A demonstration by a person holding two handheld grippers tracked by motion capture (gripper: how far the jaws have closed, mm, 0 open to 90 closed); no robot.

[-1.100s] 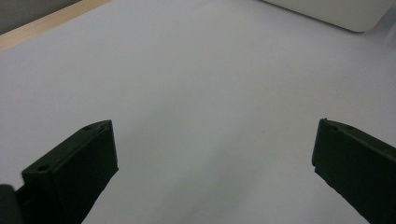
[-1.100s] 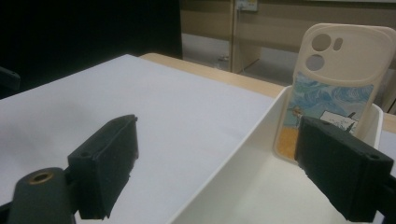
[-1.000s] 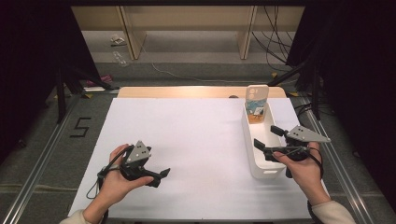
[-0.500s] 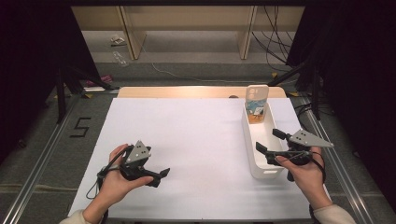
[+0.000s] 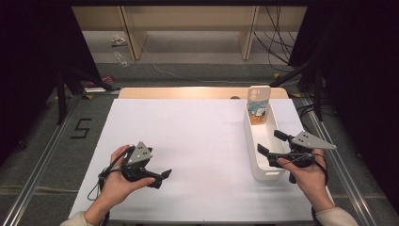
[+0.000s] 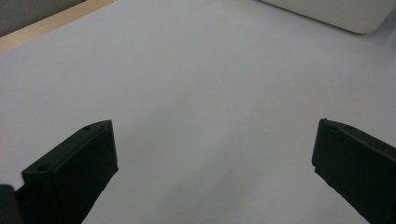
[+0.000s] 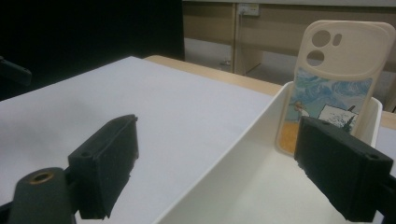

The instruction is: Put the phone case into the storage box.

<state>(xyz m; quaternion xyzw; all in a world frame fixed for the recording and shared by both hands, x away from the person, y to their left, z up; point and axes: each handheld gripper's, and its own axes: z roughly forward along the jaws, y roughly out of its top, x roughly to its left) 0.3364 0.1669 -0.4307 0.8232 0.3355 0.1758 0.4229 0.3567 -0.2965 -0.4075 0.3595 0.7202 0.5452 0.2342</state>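
Note:
A white rectangular bin [image 5: 250,141] lies lengthwise on the right side of the white table [image 5: 197,136]. A cream phone case [image 5: 259,100] with a seaside picture stands upright against the bin's far end. My right gripper [image 5: 270,142] hovers open over the bin's near half, and nothing is between its jaws. In the right gripper view the gripper [image 7: 215,163] straddles the bin's left wall [image 7: 224,158], with the phone case [image 7: 334,79] ahead. My left gripper [image 5: 162,178] rests low at the front left, pointing right. It is open [image 6: 215,135] over bare tabletop.
A corner of the bin [image 6: 336,11] shows far ahead in the left gripper view. A wooden strip [image 5: 188,92] borders the table's far edge, with shelving legs and cables on the floor beyond. Metal rails run along both sides of the table.

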